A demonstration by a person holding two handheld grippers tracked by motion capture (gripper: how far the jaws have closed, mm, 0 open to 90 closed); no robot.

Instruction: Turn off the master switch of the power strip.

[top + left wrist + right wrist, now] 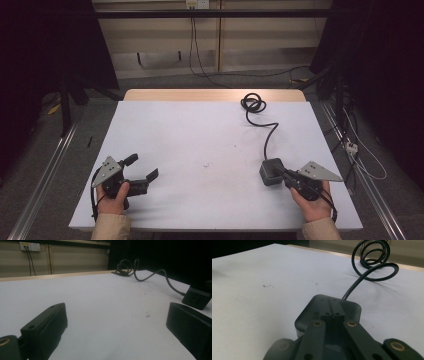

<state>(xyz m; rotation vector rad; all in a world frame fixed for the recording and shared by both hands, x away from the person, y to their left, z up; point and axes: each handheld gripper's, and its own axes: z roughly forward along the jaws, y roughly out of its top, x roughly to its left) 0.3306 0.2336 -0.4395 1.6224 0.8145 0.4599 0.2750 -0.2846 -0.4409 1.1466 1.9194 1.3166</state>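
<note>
A black box-shaped adapter [271, 170] [196, 298] [352, 309] lies at the right front of the white table [200, 130]. Its black cable [270, 131] [152, 273] [358, 282] runs back to a coil [253, 104] [372, 262] near the far edge. My right gripper [286, 174] [332, 313] is shut, jaws pressed together, with the tips lying over the adapter's top at its right side. At the left front, my left gripper [142, 166] [116, 312] is open above bare table, nothing between its fingers [50, 320].
A wooden strip [210, 94] borders the table's far edge. A wall socket [30, 246] with plugged-in leads sits on the back wall. A power strip and loose cables [352, 146] lie on the floor to the right. Metal rails run along both table sides.
</note>
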